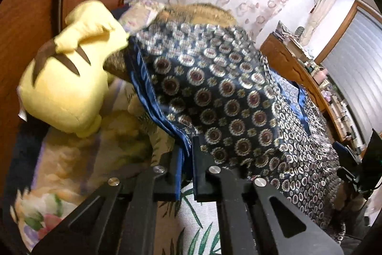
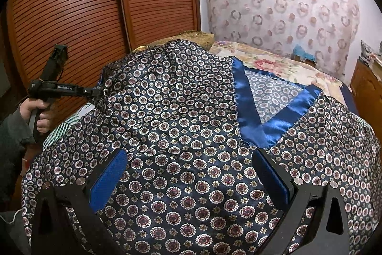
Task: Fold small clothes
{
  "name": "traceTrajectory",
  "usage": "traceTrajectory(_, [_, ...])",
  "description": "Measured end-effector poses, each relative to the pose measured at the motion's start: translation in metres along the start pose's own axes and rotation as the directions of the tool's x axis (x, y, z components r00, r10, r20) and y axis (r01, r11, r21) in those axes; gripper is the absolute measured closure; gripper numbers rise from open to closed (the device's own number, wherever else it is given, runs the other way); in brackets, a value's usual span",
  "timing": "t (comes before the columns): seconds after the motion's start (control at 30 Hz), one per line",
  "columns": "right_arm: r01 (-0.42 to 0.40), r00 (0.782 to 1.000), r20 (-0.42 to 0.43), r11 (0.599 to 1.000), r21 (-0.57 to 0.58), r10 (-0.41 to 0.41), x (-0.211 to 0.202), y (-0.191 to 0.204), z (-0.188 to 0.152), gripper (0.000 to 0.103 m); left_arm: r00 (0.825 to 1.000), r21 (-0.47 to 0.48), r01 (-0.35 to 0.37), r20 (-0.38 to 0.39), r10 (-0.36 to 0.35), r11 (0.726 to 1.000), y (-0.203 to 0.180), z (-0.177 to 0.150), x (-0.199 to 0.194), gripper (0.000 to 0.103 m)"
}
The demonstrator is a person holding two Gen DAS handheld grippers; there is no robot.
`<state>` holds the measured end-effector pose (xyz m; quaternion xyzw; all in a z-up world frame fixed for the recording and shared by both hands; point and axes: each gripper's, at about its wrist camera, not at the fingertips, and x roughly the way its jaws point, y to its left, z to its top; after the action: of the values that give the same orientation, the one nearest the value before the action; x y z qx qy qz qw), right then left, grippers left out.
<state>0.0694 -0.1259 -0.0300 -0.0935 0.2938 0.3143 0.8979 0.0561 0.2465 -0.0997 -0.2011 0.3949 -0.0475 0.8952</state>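
A dark blue satin garment [image 2: 186, 111] with a round medallion print and a bright blue V-shaped trim [image 2: 253, 116] is spread over the bed. In the left wrist view, my left gripper [image 1: 188, 150] is shut on the garment [image 1: 226, 92] at its blue hem, lifting that edge. The right wrist view shows the same left gripper [image 2: 98, 93] pinching the cloth's far left corner, with a hand [image 2: 38, 114] on its handle. My right gripper [image 2: 191, 169] hovers over the middle of the garment. It is open, its blue pads [image 2: 109, 178] wide apart and not pressing the cloth.
A yellow plush toy [image 1: 64, 78] lies on the floral bedcover [image 2: 274, 64] left of the garment. Slatted wooden wardrobe doors [image 2: 83, 4] stand behind the bed, with a patterned curtain [image 2: 286, 4] to their right. A cluttered wooden desk [image 1: 298, 73] runs along the right side.
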Motion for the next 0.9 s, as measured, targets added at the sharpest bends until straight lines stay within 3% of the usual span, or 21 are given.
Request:
traceTrajectory(0.2, [-0.011,1.0,0.008,1.0,0.004,0.011,-0.005,-0.005,0.003,0.0,0.991,0.095,0.005,0.13,-0.017,0.995,-0.044,0.017,-0.039,0.097])
traceTrajectory(0.33, [0.009,0.999,0.031,1.0,-0.014,-0.009,-0.013,-0.005,0.01,0.0,0.985,0.156,0.058,0.15,-0.082,0.986,-0.075,0.034,-0.044,0.097])
traceTrajectory(0.53, [0.039,0.997,0.069,0.998,-0.039,-0.036,-0.025,-0.007,0.027,0.004,0.981,0.242,0.109,0.133,-0.144,0.964,-0.121,0.054,-0.03,0.097])
traceTrajectory(0.83, [0.038,0.992,0.118,0.999,-0.038,-0.033,-0.034,-0.012,0.04,0.02,0.99,0.35,0.103,0.053,-0.13,0.931,-0.172,0.041,0.0,0.096])
traceTrajectory(0.9, [0.035,0.993,0.111,0.998,-0.045,-0.03,-0.034,-0.011,0.04,0.021,0.99,0.363,0.102,0.054,-0.13,0.926,-0.176,0.037,-0.003,0.09])
